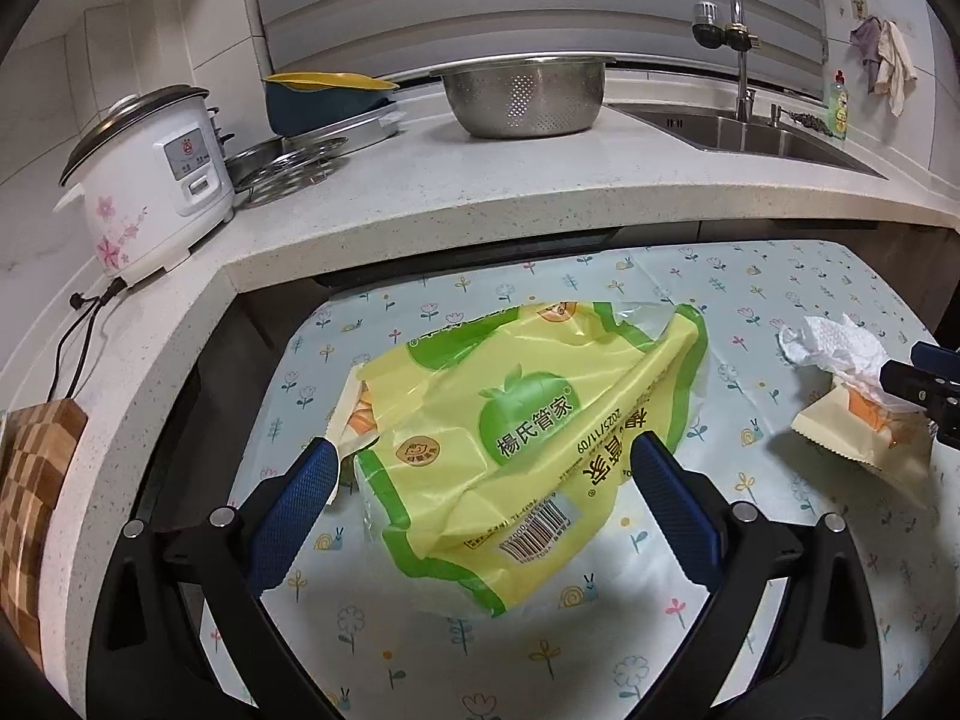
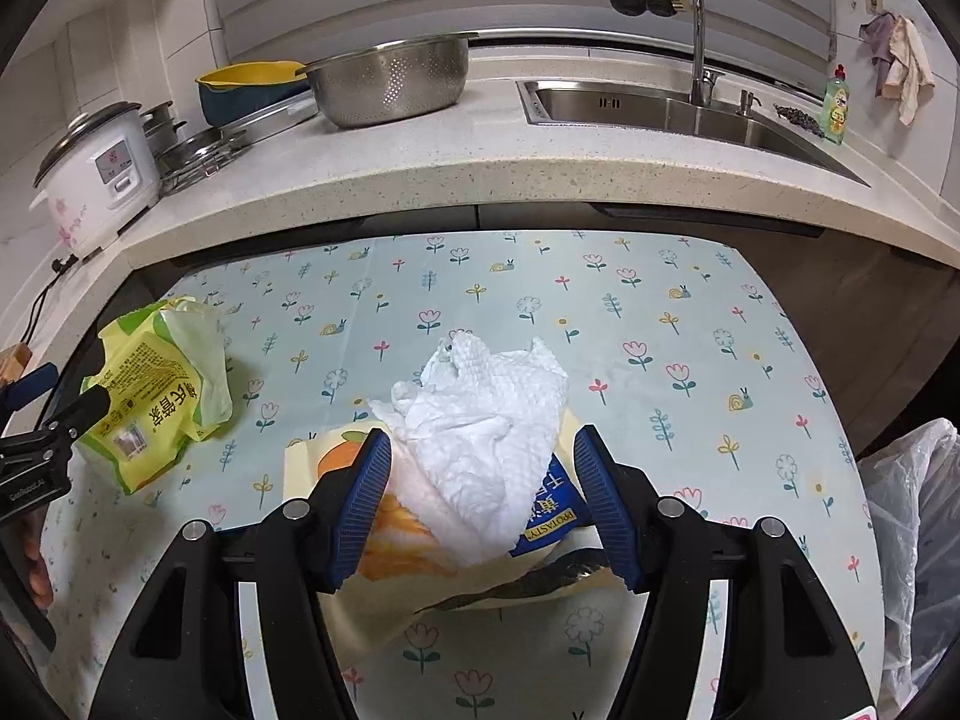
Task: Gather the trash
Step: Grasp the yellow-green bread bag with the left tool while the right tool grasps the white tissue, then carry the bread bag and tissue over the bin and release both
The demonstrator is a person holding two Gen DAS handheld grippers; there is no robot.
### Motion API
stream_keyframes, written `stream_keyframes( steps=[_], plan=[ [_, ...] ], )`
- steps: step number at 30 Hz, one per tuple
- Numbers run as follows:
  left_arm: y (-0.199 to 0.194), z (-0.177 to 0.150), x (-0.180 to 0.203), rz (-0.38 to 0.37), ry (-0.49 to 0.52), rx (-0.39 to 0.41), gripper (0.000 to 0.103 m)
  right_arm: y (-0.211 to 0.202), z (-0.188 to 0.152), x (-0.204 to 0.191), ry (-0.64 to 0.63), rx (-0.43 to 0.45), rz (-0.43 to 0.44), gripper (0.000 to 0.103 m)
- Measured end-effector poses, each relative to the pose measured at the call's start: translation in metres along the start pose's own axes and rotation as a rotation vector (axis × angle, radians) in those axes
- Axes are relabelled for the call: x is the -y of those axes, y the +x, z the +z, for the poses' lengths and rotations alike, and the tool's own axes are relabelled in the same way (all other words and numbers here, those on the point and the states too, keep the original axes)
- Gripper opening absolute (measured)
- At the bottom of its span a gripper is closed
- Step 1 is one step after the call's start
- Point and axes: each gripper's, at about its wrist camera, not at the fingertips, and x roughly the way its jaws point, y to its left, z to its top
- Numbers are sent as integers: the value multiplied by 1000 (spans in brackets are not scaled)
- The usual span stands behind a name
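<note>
Jaws of my left gripper [image 1: 483, 468] stand open, straddling the crumpled yellow-and-green plastic package [image 1: 516, 438] at centre frame, pads clear of it. My right gripper [image 2: 483, 498] is open too, around the crumpled white paper towel [image 2: 480, 420] lying on a cream snack wrapper [image 2: 420, 564]. Both lie on the pale flower-print tablecloth [image 2: 660, 312]. Farther up, a perforated steel colander [image 2: 390, 81] sits on the speckled countertop [image 2: 468, 162].

Yellow-green wrapper [image 1: 528, 438], white crumpled tissue [image 2: 480, 426], pale blue flower-and-snail tablecloth [image 2: 660, 312].
</note>
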Motion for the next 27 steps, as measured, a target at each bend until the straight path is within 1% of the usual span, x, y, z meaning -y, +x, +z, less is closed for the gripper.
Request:
stream_keyframes(
  steps=[2,3,4,5,7,8,9,11,14,19,27],
  plan=[
    [8,-1,0,-18,11,-11,81,4,-2,-1,0,-2,1,57],
    [12,-2,1,-30,14,-25,70,5,-3,-1,-1,-4,3,55],
    [15,-3,1,-40,9,-38,58,7,-4,-2,-2,-9,3,48],
    [18,-5,2,-57,3,-49,52,8,-6,-2,-1,-11,4,42],
    [19,-6,3,-63,-7,-59,28,8,-8,-3,2,-16,8,35],
    [19,-7,5,-70,-11,-63,22,7,-9,-2,4,-15,10,30],
    [18,-6,6,-66,-17,-63,18,5,-9,-2,7,-13,13,28],
    [12,-5,10,-68,-27,-49,16,-1,-9,0,12,-2,16,14],
    [-6,1,18,-94,-45,-19,15,-16,-6,4,20,28,16,10],
    [-41,16,41,-144,-55,35,14,-55,1,17,45,100,16,9],
    [-103,31,98,-254,-50,99,14,-125,5,58,93,211,-9,9]
  ],
)
